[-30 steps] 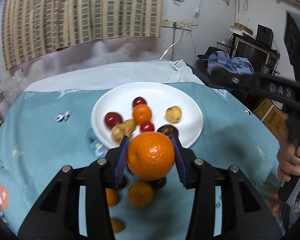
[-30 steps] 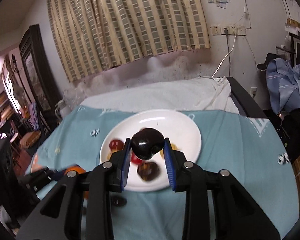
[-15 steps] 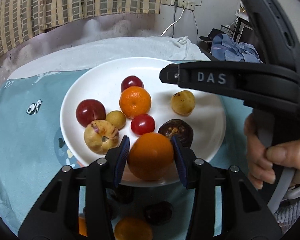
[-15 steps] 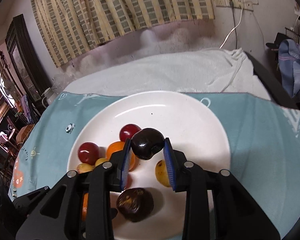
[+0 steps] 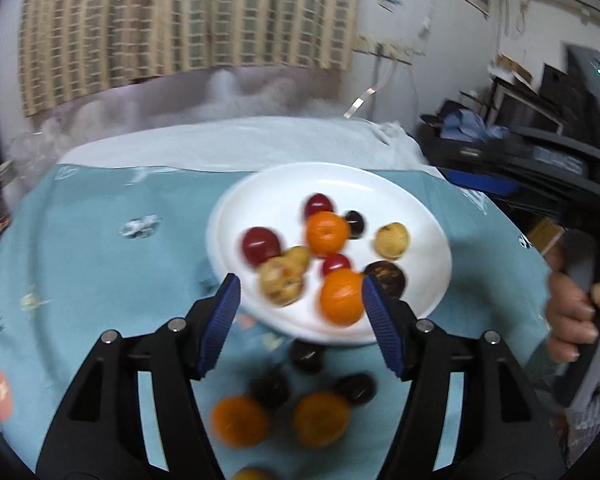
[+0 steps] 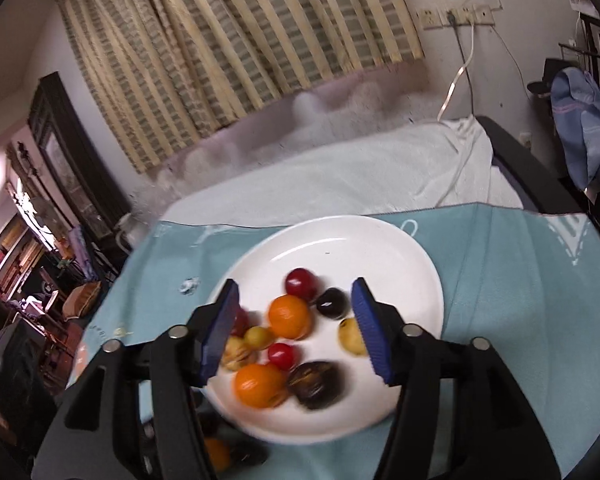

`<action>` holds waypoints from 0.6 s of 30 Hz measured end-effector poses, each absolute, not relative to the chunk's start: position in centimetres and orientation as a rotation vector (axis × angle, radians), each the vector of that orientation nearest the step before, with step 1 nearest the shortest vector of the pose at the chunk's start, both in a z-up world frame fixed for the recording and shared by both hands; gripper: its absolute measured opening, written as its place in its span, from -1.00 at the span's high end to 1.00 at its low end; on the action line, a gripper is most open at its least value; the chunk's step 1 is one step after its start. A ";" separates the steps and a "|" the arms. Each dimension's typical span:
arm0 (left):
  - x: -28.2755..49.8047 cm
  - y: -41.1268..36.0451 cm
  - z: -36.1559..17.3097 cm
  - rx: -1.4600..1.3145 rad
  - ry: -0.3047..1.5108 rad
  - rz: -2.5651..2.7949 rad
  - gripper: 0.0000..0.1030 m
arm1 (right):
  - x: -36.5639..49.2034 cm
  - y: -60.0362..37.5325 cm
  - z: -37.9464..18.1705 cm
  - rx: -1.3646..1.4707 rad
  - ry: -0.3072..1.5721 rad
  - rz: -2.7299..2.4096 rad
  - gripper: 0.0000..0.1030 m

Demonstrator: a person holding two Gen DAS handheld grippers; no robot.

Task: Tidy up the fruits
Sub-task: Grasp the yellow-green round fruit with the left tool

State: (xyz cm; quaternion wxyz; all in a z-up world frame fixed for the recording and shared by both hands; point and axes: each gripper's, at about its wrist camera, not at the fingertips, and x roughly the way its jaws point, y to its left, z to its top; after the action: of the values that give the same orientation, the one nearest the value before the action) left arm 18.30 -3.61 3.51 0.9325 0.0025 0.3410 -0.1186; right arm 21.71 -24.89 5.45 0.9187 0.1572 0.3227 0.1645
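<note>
Looking along my left gripper [image 5: 300, 312], I see its jaws have just been opening and stand wide, nothing pinched; the large round orange [image 5: 341, 297] lies between them on the white round plate's [image 5: 428, 248] near edge. My right gripper [image 6: 294, 326] has likewise just spread, gripping nothing, the small dark plum [image 6: 332, 303] resting on the plate.
</note>
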 end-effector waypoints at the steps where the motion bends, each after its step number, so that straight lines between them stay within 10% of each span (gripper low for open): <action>1: 17.7 -2.8 3.6 -0.001 0.696 -0.229 -0.27 | 20.4 -24.7 5.8 0.308 0.657 0.335 -0.18; 18: 8.5 -0.2 -2.6 0.134 0.781 -0.230 -0.27 | 12.2 -23.7 0.3 0.301 0.738 0.325 -0.20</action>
State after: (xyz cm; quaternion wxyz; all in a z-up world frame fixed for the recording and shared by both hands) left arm 8.48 -0.24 -2.59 0.9161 0.0649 0.3796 -0.1118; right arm 12.19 -23.75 0.28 0.9088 0.1461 0.3577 0.1575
